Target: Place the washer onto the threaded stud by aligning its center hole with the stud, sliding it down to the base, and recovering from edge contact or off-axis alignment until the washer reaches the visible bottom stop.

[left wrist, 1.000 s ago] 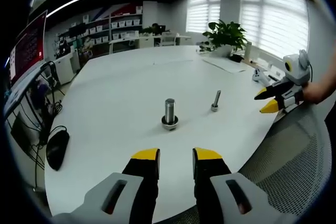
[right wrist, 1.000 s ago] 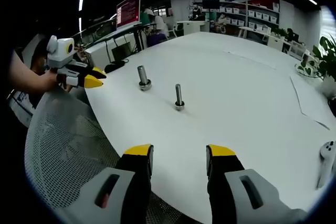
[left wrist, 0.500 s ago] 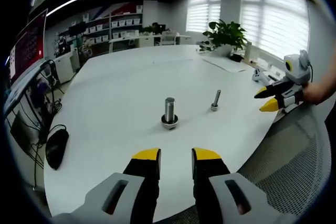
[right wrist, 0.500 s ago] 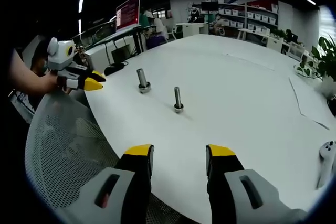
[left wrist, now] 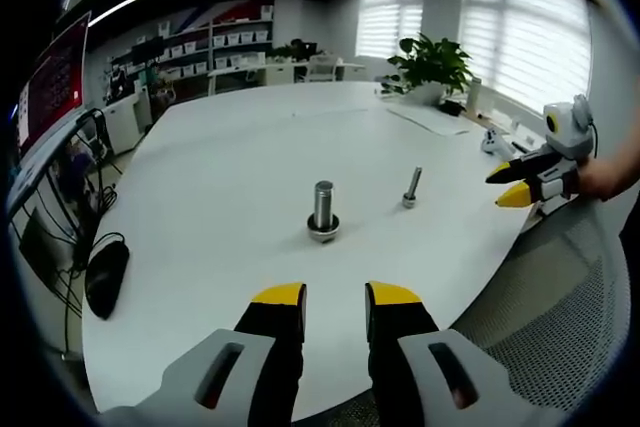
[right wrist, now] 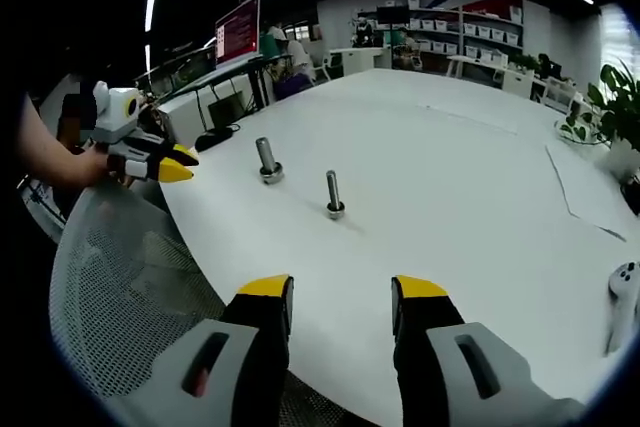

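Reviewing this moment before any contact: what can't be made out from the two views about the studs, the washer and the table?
- Thick stud: a ring sits at its base; too small to tell washer from flange, left gripper view.
- Thin stud: threads and base too small, both views.
- No loose washer can be made out on the table.
- White object at the table's edge: cut off by the rim, right gripper view; identity unclear.

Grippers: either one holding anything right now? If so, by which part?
Nothing held. Left gripper and right gripper are both open and empty, short of the two studs.
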{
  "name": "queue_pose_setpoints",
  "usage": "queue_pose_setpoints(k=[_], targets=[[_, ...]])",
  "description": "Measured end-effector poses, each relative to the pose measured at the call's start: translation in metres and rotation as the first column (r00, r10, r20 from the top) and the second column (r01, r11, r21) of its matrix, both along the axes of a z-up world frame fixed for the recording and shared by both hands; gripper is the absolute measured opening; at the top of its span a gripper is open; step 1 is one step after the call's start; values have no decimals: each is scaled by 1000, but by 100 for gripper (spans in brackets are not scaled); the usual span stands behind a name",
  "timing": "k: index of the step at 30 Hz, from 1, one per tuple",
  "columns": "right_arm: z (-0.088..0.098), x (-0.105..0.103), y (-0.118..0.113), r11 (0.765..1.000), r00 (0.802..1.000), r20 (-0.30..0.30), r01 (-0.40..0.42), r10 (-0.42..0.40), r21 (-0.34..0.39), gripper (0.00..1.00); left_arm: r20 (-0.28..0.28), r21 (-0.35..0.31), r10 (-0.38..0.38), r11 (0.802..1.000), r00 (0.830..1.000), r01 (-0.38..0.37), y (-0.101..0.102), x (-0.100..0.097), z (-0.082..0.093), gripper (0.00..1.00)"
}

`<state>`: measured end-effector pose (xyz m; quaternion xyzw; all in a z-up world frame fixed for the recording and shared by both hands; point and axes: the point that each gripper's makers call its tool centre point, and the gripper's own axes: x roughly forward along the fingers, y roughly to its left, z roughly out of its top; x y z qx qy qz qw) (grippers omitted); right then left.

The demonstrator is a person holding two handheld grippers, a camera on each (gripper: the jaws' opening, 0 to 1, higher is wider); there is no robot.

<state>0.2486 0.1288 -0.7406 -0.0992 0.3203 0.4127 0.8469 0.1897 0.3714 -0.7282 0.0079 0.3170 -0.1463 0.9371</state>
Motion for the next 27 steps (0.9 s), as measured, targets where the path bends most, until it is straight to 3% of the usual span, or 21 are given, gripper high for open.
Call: queue_pose_setpoints(k=[27], targets=[[-3, -3, 2, 1000, 1000, -13, -21, 21, -11, 41, -10, 12, -3, 1000, 1000, 4, 0, 0, -3, 21]])
